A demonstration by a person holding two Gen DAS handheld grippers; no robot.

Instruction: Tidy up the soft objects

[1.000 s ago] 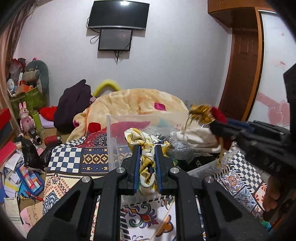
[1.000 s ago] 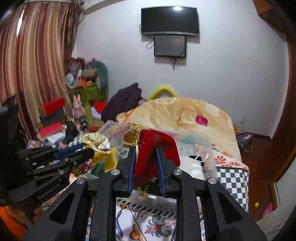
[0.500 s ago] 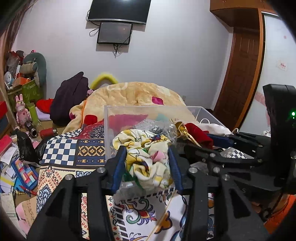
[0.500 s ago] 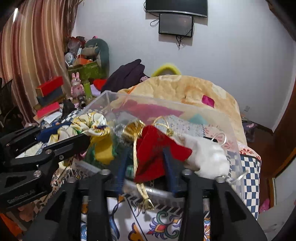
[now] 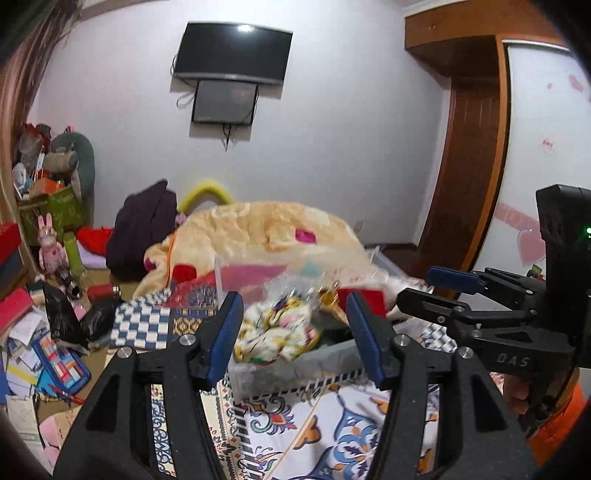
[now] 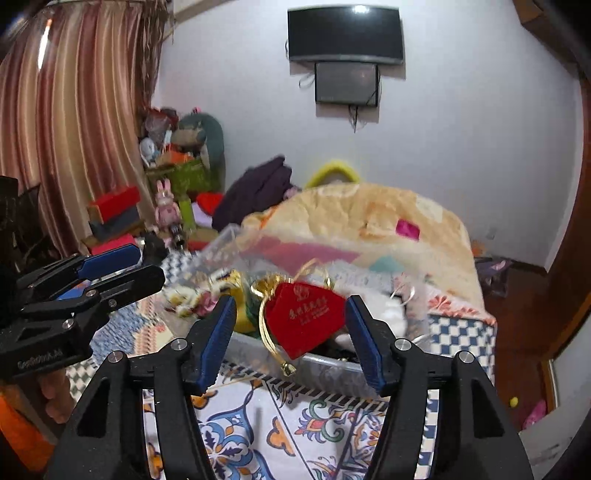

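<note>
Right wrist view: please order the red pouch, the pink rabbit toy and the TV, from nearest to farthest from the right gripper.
1. Red pouch: between the open fingers of the right gripper, over the bin's near edge.
2. Pink rabbit toy: far left, by the curtain.
3. TV: high on the back wall.
</note>
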